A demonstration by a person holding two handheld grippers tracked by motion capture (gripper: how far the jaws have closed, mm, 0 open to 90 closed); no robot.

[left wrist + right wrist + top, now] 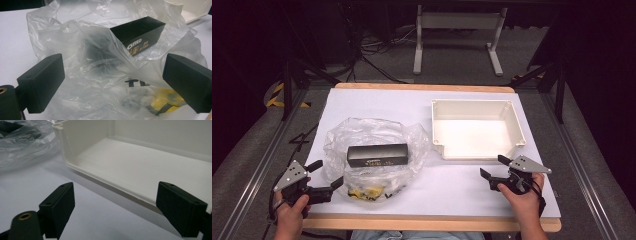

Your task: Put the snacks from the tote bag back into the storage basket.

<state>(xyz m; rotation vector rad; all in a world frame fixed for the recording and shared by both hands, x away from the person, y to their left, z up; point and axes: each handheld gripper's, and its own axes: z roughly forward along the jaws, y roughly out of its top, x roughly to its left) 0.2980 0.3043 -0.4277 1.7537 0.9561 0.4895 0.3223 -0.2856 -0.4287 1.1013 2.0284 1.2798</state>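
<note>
A clear plastic bag (374, 155) is spread on the left half of the white table (447, 187), and a long black box (377, 155) is seen lying in it, its near end veiled by crumpled film in the left gripper view. On the box's side gold print is carried, of which only "OREO" (135, 45) can be read; the smaller lines beneath are too fine to make out. Lower in the bag a yellow packet (166, 100) is half hidden under the film and cut off at the picture's edge, and of the black lettering above it only "TE" (133, 82) can be guessed through the folds. The left gripper (325, 174) is held at the bag's left edge, its jaws spread wide with loose film lying between them and nothing pinched. The right gripper (493, 166) is held just before the near wall of the white plastic bin (517, 125), jaws likewise parted over bare table, touching nothing. The bin's far side is cut off in the right gripper view.
</note>
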